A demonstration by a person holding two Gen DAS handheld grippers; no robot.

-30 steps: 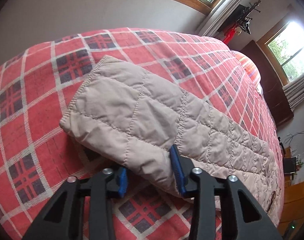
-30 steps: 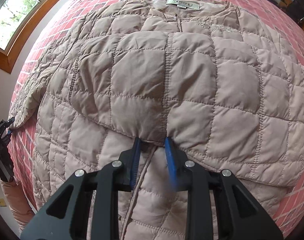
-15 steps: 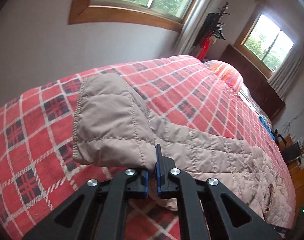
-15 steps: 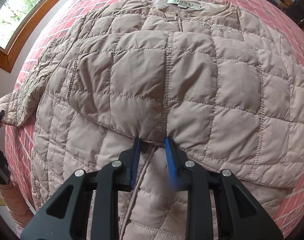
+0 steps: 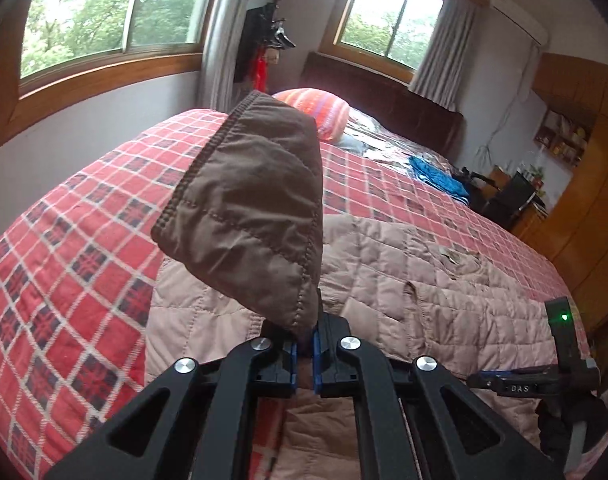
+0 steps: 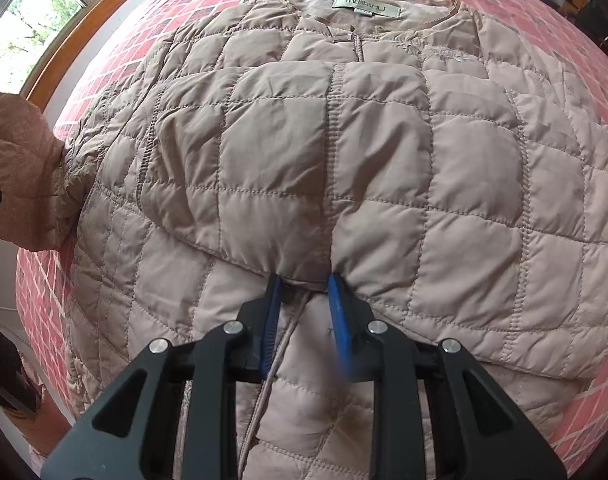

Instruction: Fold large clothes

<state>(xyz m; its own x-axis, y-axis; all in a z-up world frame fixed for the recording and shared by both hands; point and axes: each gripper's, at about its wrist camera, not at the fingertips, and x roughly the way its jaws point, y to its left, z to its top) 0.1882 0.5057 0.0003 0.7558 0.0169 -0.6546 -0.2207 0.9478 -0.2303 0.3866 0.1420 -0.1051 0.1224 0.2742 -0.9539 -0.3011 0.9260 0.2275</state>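
A beige quilted jacket (image 6: pixel 384 168) lies face up on the bed, collar label (image 6: pixel 366 7) at the far end. One sleeve (image 6: pixel 279 160) is folded across the chest. My right gripper (image 6: pixel 304 292) is open, its blue fingertips at that sleeve's cuff edge and down on the fabric. My left gripper (image 5: pixel 304 344) is shut on the other sleeve (image 5: pixel 247 208), whose cuff end stands lifted above the jacket body (image 5: pixel 404 280) and looks dark against the light. In the right wrist view the raised sleeve (image 6: pixel 15 160) hangs at the far left.
The bed's red plaid cover (image 5: pixel 83 240) extends around the jacket. A striped orange pillow (image 5: pixel 316 108) and a blue cloth (image 5: pixel 436 178) lie toward the headboard. A wall with a window (image 5: pixel 103 20) runs along the bed's left side; wooden cabinets (image 5: pixel 584 200) stand on the right.
My left gripper closed on the sleeve cuff and has lifted it up off the bed, swinging toward the jacket body. The right gripper stayed put, still open.
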